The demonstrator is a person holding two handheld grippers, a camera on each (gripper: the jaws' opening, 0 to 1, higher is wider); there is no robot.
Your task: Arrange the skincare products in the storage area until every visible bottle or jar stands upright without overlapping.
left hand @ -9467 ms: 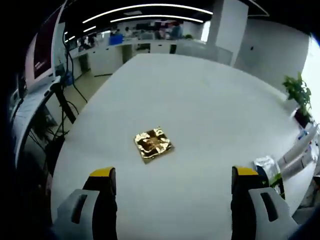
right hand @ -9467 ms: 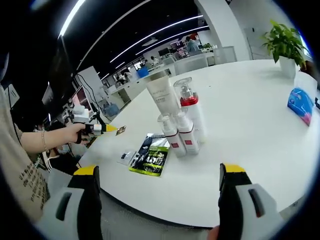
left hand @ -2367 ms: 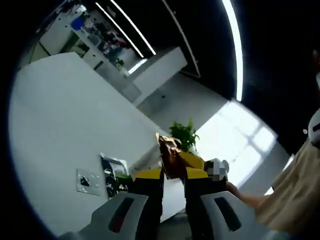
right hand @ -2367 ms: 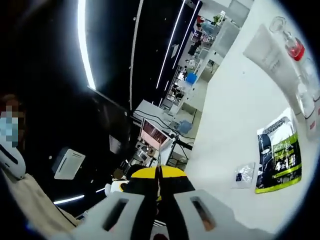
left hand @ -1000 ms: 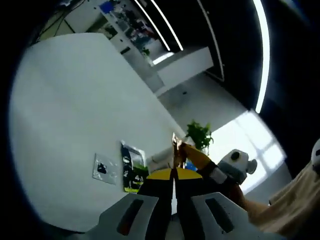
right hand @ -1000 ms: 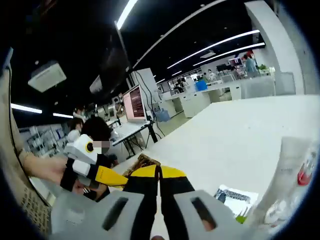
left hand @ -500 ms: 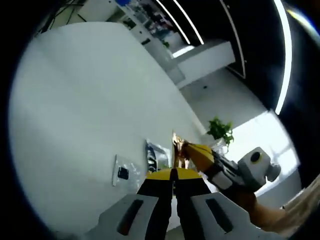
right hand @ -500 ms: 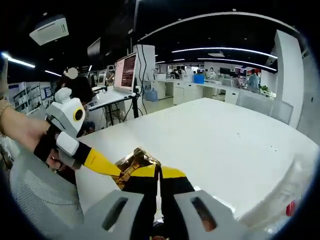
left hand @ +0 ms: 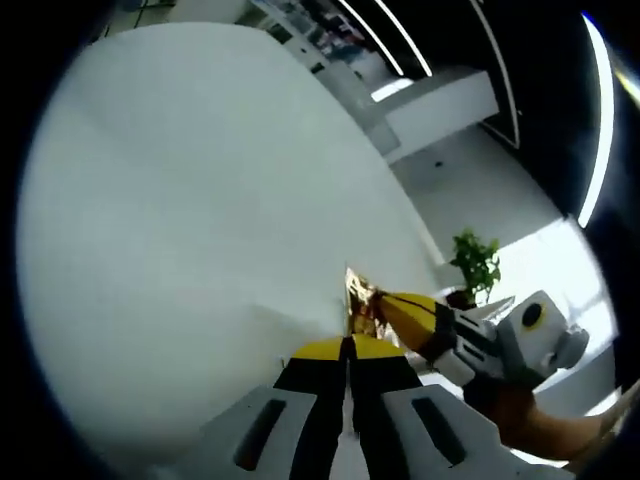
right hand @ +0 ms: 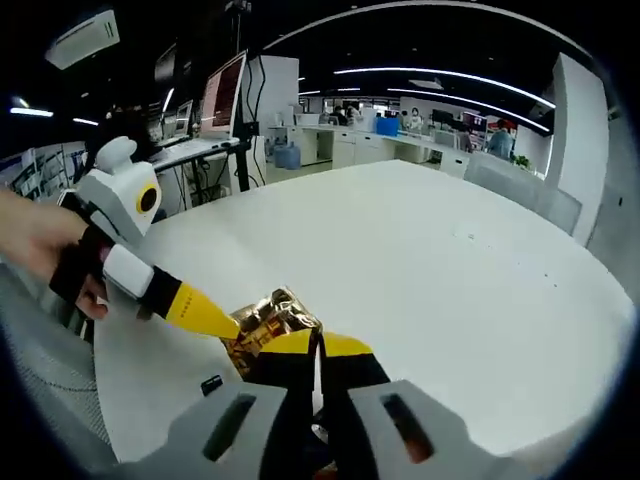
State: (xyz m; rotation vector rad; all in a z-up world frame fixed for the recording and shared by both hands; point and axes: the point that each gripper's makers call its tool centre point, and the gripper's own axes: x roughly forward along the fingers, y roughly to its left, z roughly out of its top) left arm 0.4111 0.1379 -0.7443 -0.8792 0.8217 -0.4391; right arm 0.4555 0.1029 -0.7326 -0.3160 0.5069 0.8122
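Both the left gripper [right hand: 215, 322] and right gripper [right hand: 318, 345] clench the gold foil sachet [right hand: 262, 322] from opposite sides, above the white tabletop [right hand: 420, 260]

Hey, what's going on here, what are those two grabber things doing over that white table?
A person holds a gripper in each hand, and both are pinched shut on the same crinkled gold foil packet, held up above the white table. The left gripper comes in from the side, gripping one edge, while the right gripper clamps the other. No bottle or jar can be made out on the table here.
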